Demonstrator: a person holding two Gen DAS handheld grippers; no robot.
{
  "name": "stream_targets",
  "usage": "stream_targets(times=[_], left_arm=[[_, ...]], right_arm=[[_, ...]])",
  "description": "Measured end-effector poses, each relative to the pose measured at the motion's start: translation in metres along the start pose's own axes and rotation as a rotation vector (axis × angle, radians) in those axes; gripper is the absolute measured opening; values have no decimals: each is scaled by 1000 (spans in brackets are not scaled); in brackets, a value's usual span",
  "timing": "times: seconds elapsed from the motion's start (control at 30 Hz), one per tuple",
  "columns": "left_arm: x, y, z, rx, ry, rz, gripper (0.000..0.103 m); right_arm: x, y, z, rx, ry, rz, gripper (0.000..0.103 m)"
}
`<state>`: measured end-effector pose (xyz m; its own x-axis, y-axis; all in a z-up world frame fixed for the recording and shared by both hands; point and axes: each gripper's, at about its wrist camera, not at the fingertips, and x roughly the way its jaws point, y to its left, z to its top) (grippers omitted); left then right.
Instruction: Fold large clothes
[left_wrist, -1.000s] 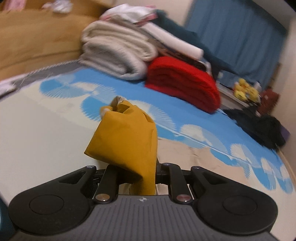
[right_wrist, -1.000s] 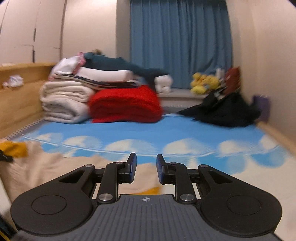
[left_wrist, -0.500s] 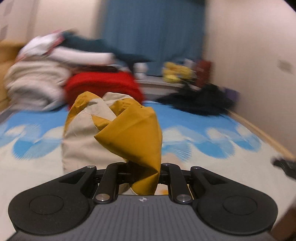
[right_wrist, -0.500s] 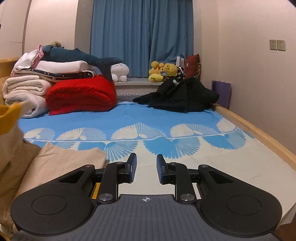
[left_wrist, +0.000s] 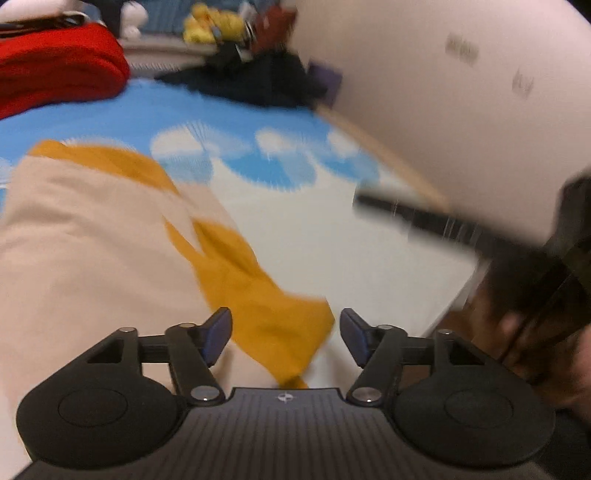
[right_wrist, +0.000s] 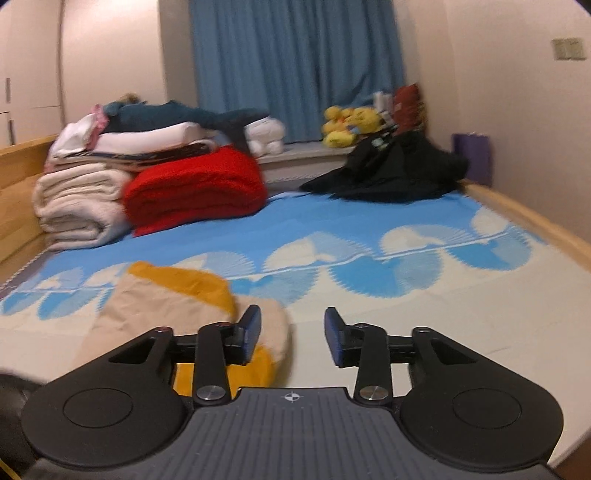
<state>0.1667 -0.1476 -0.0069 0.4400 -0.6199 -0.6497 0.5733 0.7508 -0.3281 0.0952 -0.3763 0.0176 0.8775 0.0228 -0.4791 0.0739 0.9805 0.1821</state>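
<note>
Garment on bedsheet, front left in right wrist view; left gripper over its near corner, jaws apart; right gripper just right of it, jaws apart; blanket behind garment, towels left of blanket; dark clothes back right; plush toys behind them; curtain at back.

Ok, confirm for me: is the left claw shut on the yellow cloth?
No, the left claw is open, its fingers spread apart with the yellow cloth lying loose between them on the bed.
</note>
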Motion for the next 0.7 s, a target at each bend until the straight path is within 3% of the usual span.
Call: stream_targets(times=[0.1, 0.2, 0.27, 0.33, 0.37, 0.4, 0.5, 0.7], left_arm=[[-23, 31, 3, -75, -77, 100, 72], [-35, 64, 1, -126, -97, 248, 72], [-40, 81, 0, -166, -98, 306, 72], [-42, 94, 1, -193, -95, 346, 72], [-42, 99, 2, -198, -92, 367, 72], [-42, 105, 3, -202, -88, 388, 72], [-53, 111, 2, -213, -69, 432, 72], [-78, 106, -8, -198, -68, 412, 72]], right_arm=[[12, 9, -2, 31, 66, 85, 51], [34, 19, -9, 90, 197, 190, 54], [48, 27, -17, 78, 288, 197, 54], [65, 36, -29, 28, 396, 135, 53], [70, 37, -33, 14, 427, 108, 51], [74, 37, -37, 17, 447, 98, 35], [70, 34, -40, 73, 447, 172, 4], [12, 10, -20, 105, 221, 293, 1]])
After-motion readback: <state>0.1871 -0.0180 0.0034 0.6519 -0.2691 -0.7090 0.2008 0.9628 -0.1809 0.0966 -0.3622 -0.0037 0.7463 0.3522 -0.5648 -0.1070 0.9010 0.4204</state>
